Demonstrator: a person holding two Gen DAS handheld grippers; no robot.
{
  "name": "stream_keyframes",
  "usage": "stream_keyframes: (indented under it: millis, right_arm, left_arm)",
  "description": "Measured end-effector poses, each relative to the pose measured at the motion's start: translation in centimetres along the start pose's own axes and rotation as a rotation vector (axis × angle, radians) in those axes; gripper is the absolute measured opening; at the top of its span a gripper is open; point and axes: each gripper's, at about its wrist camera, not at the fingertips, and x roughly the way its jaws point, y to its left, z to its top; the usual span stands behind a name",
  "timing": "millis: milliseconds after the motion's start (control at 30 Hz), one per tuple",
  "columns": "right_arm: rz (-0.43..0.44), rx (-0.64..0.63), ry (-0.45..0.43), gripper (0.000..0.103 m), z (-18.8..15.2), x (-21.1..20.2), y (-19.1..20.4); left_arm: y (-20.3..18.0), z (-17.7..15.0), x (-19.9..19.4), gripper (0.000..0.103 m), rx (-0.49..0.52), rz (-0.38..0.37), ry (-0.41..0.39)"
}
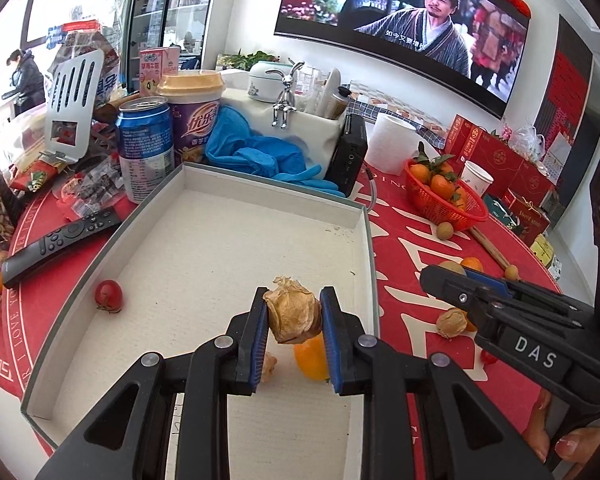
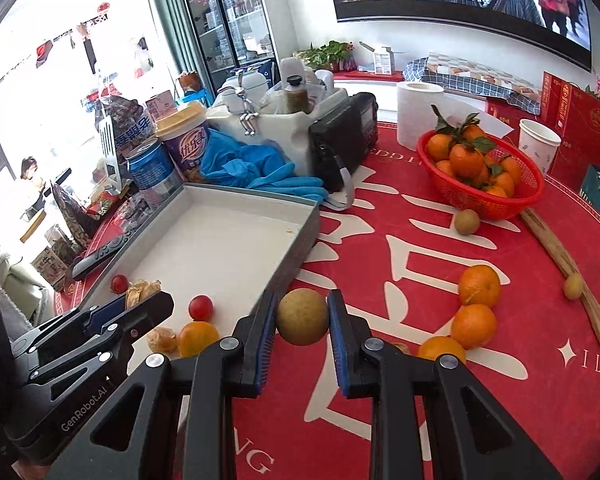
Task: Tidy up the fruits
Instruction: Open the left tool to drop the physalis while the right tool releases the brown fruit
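Two fruits carried toward the shallow grey-rimmed white tray [image 1: 204,240].

Left gripper [image 1: 294,334] clamps a papery husked groundcherry [image 1: 292,314] over the tray's near edge; right gripper [image 2: 302,334] clamps a round tan longan [image 2: 302,316] beside its right edge. A red cherry tomato [image 1: 109,295] already lies inside; loose oranges [image 2: 478,286] remain on the red tablecloth [image 2: 420,248].

Both grippers are black with blue-lined jaws, silver rivets, and white "DAS" and "GenRobot.AI" lettering.

Each camera sits just behind its own tongs and looks forward and down along them, very near. The left view looks into the tray [image 1: 204,240] from above; the right view looks over the red bench [image 2: 440,248] beside it. Both share the tray, the basket [image 1: 444,200] and the screen [image 1: 400,20].
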Motion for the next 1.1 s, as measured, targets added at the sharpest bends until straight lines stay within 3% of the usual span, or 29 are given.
stream_keyframes:
  millis: [433, 800, 1100]
  right_arm:
    - [0.085, -0.059, 0.068, 0.026, 0.5, 3.8, 4.6]
    - [0.113, -0.043, 0.122, 0.026, 0.6, 6.1, 5.2]
    - [0.127, -0.032, 0.136, 0.026, 1.0, 7.0, 5.7]
  left_arm:
    - [2.9, -0.4, 1.6, 0.026, -0.049, 0.056, 0.062]
    - [4.5, -1.1, 3.2, 0.026, -0.077, 0.081, 0.13]
    - [4.6, -1.1, 3.0, 0.027, -0.055, 0.11, 0.12]
